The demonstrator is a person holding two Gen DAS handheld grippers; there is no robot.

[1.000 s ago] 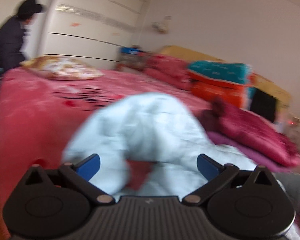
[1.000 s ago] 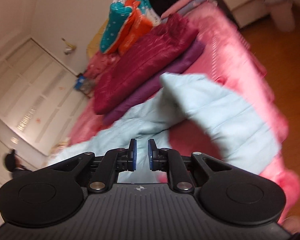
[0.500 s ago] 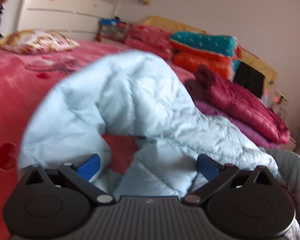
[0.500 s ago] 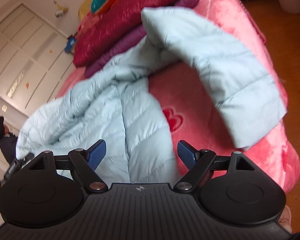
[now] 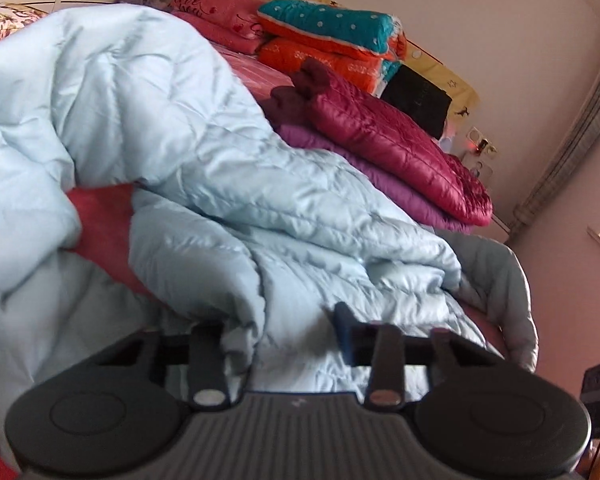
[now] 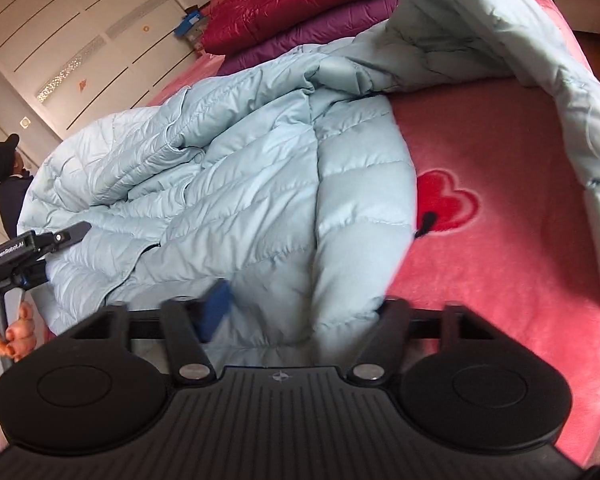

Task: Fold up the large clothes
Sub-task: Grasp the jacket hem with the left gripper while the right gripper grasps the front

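both grippers closing on the pale blue puffer coat

left wrist view: the left gripper (image 5: 284, 322) sits low against the crumpled pale blue quilted puffer coat (image 5: 204, 148) lying on the pink plush bedspread (image 5: 100, 216). its jaws have just been closing and a fold of the coat's edge fills the gap between them; whether the pads press it cannot be told. beyond the coat lie a folded magenta puffer jacket (image 5: 396, 140) and a teal and orange quilt (image 5: 332, 32).

right wrist view: the right gripper (image 6: 300, 312) has also just been closing, a padded panel of the coat bulging between its jaws; a firm grip cannot be told. one sleeve (image 6: 540, 80) curls over the bedspread.
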